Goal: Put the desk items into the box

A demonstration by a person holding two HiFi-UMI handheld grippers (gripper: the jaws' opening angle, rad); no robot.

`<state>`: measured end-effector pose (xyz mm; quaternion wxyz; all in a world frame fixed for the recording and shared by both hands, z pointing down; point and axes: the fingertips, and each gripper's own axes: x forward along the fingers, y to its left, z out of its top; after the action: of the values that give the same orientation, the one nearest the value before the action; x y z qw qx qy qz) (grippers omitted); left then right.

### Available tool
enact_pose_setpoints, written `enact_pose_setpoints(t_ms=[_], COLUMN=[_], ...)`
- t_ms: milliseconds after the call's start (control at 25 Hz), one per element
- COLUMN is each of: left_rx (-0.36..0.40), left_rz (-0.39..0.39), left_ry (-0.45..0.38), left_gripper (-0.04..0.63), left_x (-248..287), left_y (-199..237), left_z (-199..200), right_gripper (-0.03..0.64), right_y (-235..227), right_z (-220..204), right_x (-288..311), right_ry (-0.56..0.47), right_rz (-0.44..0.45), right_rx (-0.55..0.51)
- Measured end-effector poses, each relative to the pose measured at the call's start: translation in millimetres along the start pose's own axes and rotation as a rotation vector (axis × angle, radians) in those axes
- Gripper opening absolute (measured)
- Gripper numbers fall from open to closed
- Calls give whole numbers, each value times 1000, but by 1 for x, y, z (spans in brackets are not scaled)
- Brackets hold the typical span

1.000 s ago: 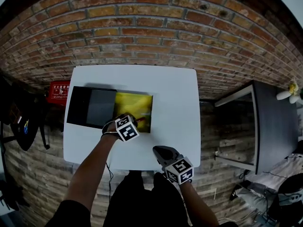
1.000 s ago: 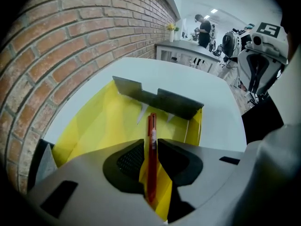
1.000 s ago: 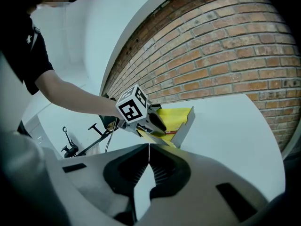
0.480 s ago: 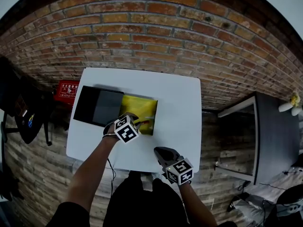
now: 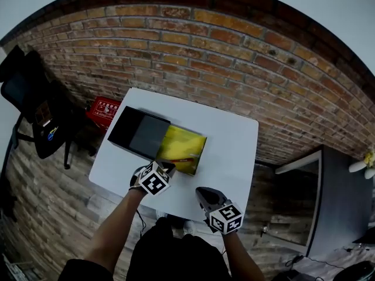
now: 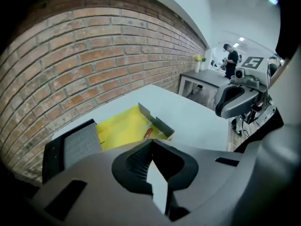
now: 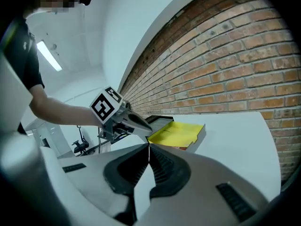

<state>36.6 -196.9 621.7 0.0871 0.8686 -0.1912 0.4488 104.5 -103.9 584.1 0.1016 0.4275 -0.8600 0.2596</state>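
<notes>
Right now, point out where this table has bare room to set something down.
Bare: the wide strip of the white table between the yellow box and the table's right edge; also the far band behind the box and black lid. Crowded: the box's near side, where the left hand-held gripper hovers, and the near edge by the right hand-held gripper.

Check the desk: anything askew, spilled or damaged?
Nothing stands out. The yellow box sits open on the table, its black lid lies flat beside it, and a pen lies inside. No spill or damage shows. The left gripper and right gripper are shut and empty.
</notes>
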Motion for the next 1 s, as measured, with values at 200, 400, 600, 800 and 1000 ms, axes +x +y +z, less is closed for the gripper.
enact_pose_setpoints(t_ms=[200, 400, 600, 800, 1000], left_rx=[-105, -195, -324, -406, -429], left_rz=[70, 152, 231, 248, 253], left_ry=[-36, -79, -163, -221, -254], left_gripper=[14, 14, 14, 14, 14], left_x=[-28, -58, -88, -108, -119], left_y=[-19, -44, -58, -66, -64], left_z=[-18, -29, -40, -52, -61], right_gripper=[21, 21, 21, 21, 21], right_y=[2, 5, 9, 20, 27], right_z=[4, 11, 15, 16, 20], right_x=[-13, -33, -45, -46, -47], right_ry=[-17, -43, -59, -67, -80], right_rz=[37, 71, 90, 93, 54], right_rx=[-23, -44, -62, -67, -67])
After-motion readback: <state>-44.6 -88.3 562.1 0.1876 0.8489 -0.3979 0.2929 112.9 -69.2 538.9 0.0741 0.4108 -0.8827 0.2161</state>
